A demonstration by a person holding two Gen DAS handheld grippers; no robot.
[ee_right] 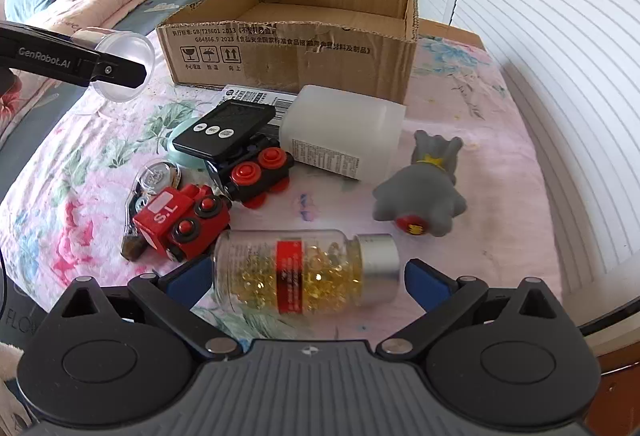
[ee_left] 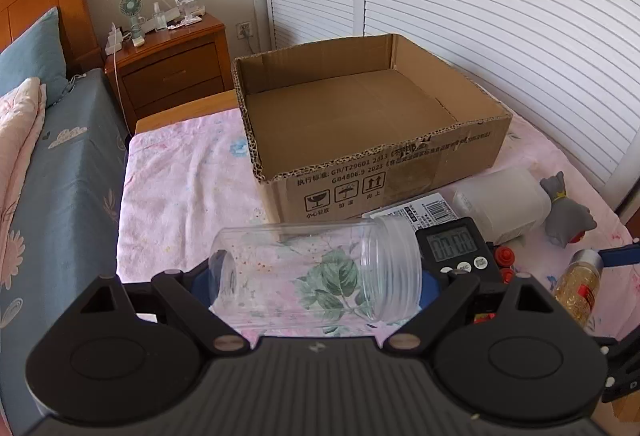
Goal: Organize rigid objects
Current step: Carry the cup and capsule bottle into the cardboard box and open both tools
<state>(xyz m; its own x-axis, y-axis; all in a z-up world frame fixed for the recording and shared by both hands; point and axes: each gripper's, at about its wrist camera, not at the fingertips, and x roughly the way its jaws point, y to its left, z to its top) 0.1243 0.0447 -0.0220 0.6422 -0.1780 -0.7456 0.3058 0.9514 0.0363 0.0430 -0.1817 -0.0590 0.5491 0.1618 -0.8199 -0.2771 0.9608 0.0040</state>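
My left gripper [ee_left: 318,278] is shut on a clear empty plastic jar [ee_left: 316,270], held sideways above the table in front of an open, empty cardboard box [ee_left: 360,123]. The jar and left gripper also show in the right wrist view [ee_right: 124,65], lifted at the left of the box [ee_right: 296,35]. My right gripper [ee_right: 306,276] has its blue pads on both ends of a capsule bottle [ee_right: 308,272] with a silver cap, lying sideways on the floral cloth. The bottle also shows in the left wrist view [ee_left: 578,286].
Loose on the cloth: a black timer [ee_right: 224,129], a black toy train car [ee_right: 256,171], a red toy train [ee_right: 180,222], a white plastic bottle [ee_right: 340,131], a grey rubber toy [ee_right: 424,191], keys [ee_right: 154,175]. Bed [ee_left: 48,155] left, louvred doors [ee_left: 500,15] right.
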